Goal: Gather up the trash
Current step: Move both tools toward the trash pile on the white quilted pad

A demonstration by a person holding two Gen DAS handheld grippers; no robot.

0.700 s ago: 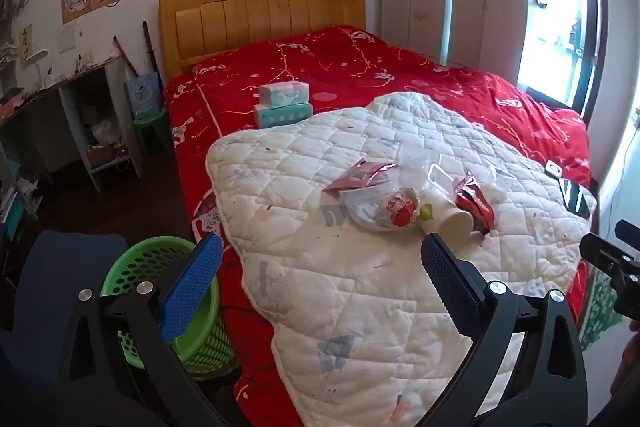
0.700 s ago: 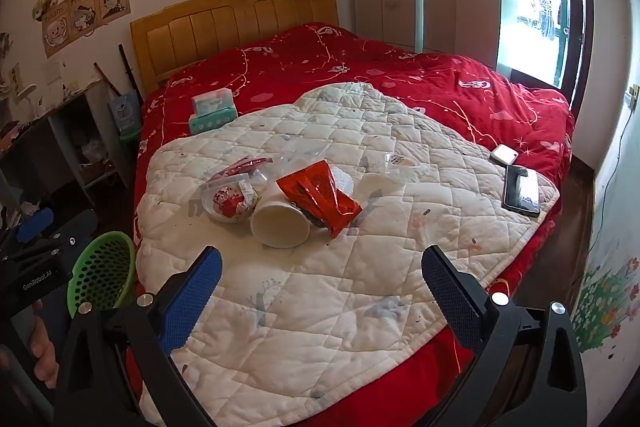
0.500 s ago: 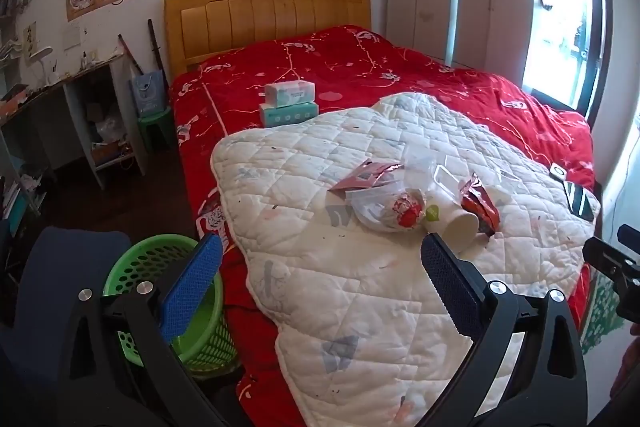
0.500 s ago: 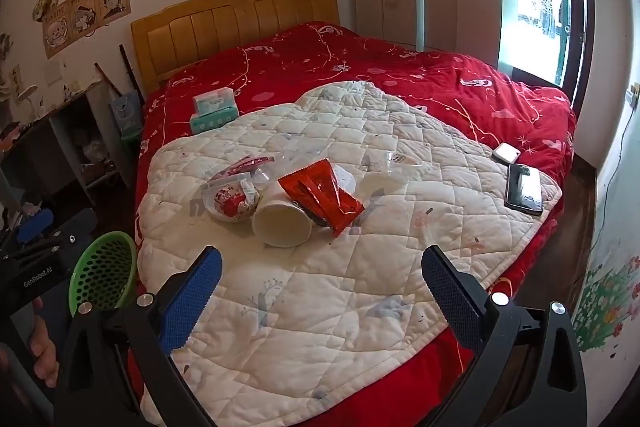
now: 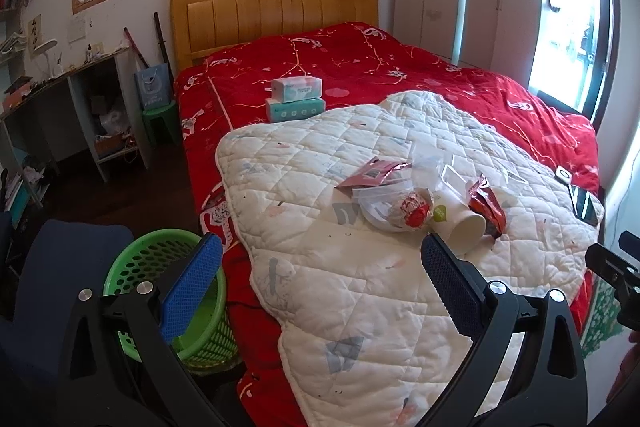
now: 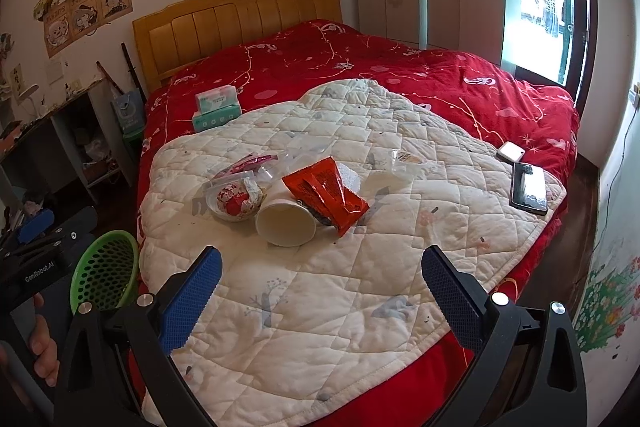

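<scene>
Your left tool (image 5: 320,283) has its blue-padded fingers spread wide, nothing between them. Your right tool (image 6: 320,283) is spread wide too, holding nothing. Both hover short of the white quilted pad (image 6: 320,307) on the red-covered bed (image 6: 360,67).

The trash sits in one cluster on the pad, ahead of both tools. From your right tool: the white paper cup (image 6: 286,221) lies on its side straight ahead, open mouth facing you, long axis running away toward the headboard. The orange-red foil snack wrapper (image 6: 326,193) lies across the cup's far right side, long axis diagonal, near end pointing right and toward you. The clear plastic bowl with a red-white crumpled wrapper inside (image 6: 234,201) touches the cup on its left. The pink-silver flat foil packet (image 6: 248,163) lies just beyond the bowl. The clear plastic lid (image 6: 404,159) sits ahead-right, apart from the cluster; clear film between the packet and the wrapper is hard to make out.

From your left tool the cup (image 5: 466,227) is ahead-right, mouth toward you, and largely hides the wrapper (image 5: 486,205).

The green perforated plastic basket (image 5: 160,267) stands on the floor beside the bed, partly behind your left tool's left finger; from the right tool it is cut off by the left tool's body (image 6: 48,251).
</scene>
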